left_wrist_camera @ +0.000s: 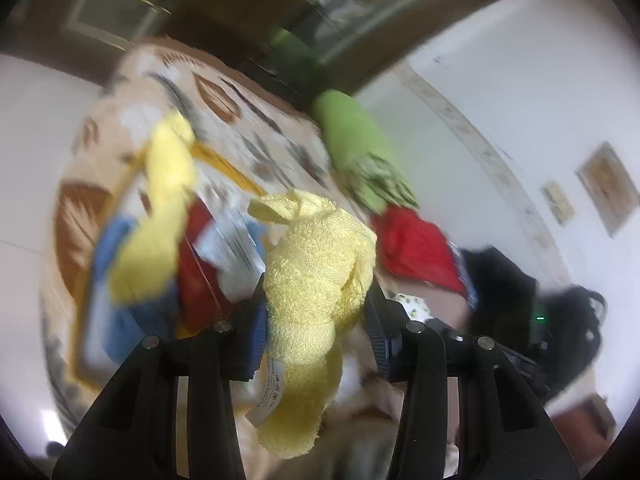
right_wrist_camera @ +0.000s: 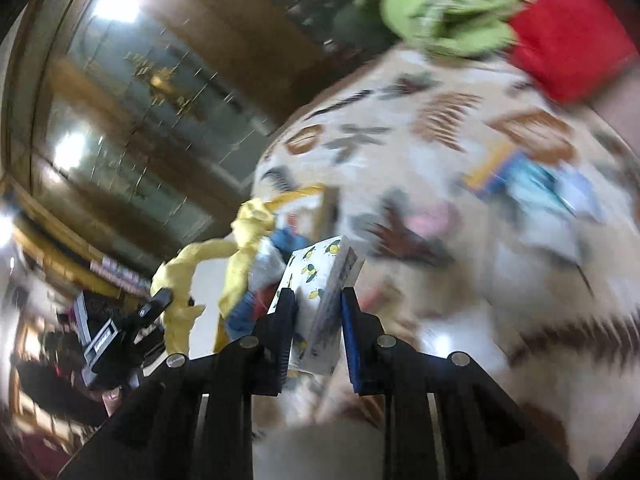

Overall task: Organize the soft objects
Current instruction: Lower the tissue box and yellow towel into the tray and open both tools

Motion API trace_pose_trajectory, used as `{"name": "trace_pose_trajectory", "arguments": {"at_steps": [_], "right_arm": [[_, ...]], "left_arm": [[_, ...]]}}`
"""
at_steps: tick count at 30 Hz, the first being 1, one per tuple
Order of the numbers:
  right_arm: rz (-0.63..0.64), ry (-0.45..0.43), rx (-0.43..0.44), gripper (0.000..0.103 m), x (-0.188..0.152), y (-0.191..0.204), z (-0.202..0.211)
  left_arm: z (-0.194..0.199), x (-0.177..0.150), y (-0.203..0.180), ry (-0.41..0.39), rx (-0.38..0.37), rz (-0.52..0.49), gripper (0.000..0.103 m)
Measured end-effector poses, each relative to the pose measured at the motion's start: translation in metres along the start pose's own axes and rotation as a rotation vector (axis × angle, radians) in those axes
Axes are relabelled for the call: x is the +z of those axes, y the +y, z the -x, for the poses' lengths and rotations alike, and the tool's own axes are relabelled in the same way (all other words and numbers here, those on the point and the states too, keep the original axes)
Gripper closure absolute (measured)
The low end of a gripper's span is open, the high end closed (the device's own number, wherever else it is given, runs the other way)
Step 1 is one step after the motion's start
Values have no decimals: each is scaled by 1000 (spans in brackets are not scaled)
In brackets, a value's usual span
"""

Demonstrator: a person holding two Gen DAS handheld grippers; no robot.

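In the left wrist view, the left gripper [left_wrist_camera: 316, 312] pinches a yellow towel [left_wrist_camera: 316, 272] at lower centre; the towel bulges above the pads and hangs below them, its white label [left_wrist_camera: 269, 392] showing. Behind it lie a red cloth [left_wrist_camera: 416, 248] at right and a green cloth [left_wrist_camera: 356, 148] at upper centre, on a leaf-patterned cover [left_wrist_camera: 240, 120]. In the right wrist view, the right gripper [right_wrist_camera: 318, 316] clamps a lemon-printed pack [right_wrist_camera: 316, 280] at lower centre, tilted between the fingers. The yellow towel trails toward the left gripper at lower left of that frame.
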State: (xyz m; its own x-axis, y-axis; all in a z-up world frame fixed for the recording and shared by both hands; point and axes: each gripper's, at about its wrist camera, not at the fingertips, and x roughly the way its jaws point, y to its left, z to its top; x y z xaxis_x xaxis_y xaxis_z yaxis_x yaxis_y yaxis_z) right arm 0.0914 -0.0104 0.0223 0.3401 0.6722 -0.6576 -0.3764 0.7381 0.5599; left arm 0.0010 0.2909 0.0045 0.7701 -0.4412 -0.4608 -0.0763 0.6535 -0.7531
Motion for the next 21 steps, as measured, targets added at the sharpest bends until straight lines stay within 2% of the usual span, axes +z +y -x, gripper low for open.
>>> {"name": "trace_pose_trajectory", "arguments": {"at_steps": [5, 7, 9, 14, 17, 20, 21], "right_arm": [[151, 92, -21, 81, 54, 41, -84], [182, 116, -40, 81, 65, 47, -108], [199, 151, -39, 81, 78, 53, -141], [200, 171, -103, 79, 86, 51, -196], [158, 175, -109, 77, 82, 42, -213], [184, 173, -139, 67, 76, 41, -214], [170, 166, -137, 59, 77, 37, -209]], "left_arm": [[-35, 50, 22, 4, 47, 32, 60], [-57, 64, 30, 1, 114, 13, 60], [-73, 69, 42, 0, 167, 18, 60], [-95, 65, 74, 25, 201, 68, 60], [-104, 64, 71, 45, 250, 4, 58], [-106, 64, 68, 38, 238, -10, 45], [-106, 65, 65, 27, 236, -16, 36]]}}
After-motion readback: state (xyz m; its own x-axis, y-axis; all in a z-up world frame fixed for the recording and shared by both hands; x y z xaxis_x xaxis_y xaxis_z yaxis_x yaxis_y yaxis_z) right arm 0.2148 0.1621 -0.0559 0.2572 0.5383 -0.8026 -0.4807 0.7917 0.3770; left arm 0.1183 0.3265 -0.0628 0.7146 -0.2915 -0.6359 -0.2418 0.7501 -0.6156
